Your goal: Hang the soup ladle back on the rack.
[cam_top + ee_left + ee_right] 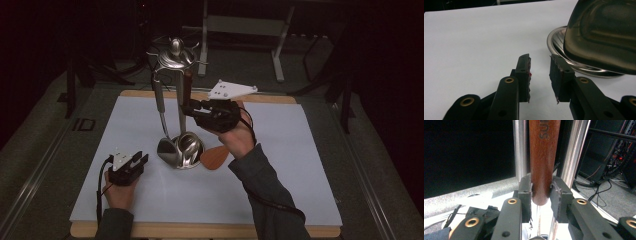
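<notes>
Wooden handle [544, 157] pinched by right gripper [541, 190] beside steel rack [176, 100]; lift straight, left gripper [540, 75] open, empty.

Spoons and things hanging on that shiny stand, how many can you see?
2, maybe more hidden. A silver ladle hangs at the left of the stand, its bowl down by the base. A wooden-handled utensil hangs at the right, with the right gripper closed on its handle.

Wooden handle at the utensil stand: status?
Right gripper fingers clamp the wooden handle, upright between steel rods. Left gripper open, empty, beside the stand's base. Orange spatula lies by the base.
</notes>
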The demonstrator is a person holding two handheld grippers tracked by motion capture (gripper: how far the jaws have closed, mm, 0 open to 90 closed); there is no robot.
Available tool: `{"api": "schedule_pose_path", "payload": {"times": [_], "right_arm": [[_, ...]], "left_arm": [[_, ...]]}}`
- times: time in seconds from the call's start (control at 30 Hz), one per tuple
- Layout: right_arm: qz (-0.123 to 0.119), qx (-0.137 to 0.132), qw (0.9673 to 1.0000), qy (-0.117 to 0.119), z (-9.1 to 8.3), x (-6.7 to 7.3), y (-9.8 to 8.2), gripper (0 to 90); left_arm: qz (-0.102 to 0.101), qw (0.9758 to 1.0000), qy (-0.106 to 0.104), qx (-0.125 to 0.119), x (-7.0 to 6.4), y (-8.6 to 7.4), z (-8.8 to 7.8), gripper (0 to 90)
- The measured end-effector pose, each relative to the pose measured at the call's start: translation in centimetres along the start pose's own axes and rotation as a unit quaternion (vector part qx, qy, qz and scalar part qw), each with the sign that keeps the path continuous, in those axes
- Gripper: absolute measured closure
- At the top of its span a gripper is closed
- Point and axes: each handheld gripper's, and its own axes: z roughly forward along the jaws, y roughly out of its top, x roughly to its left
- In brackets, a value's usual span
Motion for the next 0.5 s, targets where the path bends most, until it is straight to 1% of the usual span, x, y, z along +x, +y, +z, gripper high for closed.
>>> {"api": "schedule_pose_path", "payload": {"times": [0.07, 0.2, 0.27, 0.37, 0.47, 0.5], "right_arm": [[-0.006, -0.002, 1.0000, -0.002, -0.03, 0.17, 0.09, 73.6], [-0.004, -0.001, 1.0000, -0.003, -0.08, 0.23, 0.35, 73.6], [-0.004, 0.004, 1.0000, -0.004, 0.09, 0.15, 0.26, 73.5], [-0.002, 0.002, 1.0000, -0.002, 0.14, 0.06, 0.18, 73.2], [0.003, -0.001, 1.0000, 0.002, 0.09, -0.04, 0.07, 69.5], [0.007, -0.009, 0.9999, 0.006, 0.02, -0.17, 0.01, 69.1]], "left_arm": [[0.000, 1.0000, 0.000, 0.000, -0.01, 0.00, 0.00, 69.8], [0.000, 1.0000, 0.000, 0.000, -0.02, 0.00, 0.01, 69.8], [0.001, 1.0000, 0.000, 0.000, -0.03, 0.00, 0.00, 69.8], [0.001, 1.0000, 0.000, -0.001, -0.02, 0.00, 0.01, 69.8], [0.000, 1.0000, 0.000, -0.001, -0.02, 0.00, 0.00, 69.9], [0.001, 1.0000, 0.000, -0.001, -0.01, 0.00, 0.00, 69.8]]}}
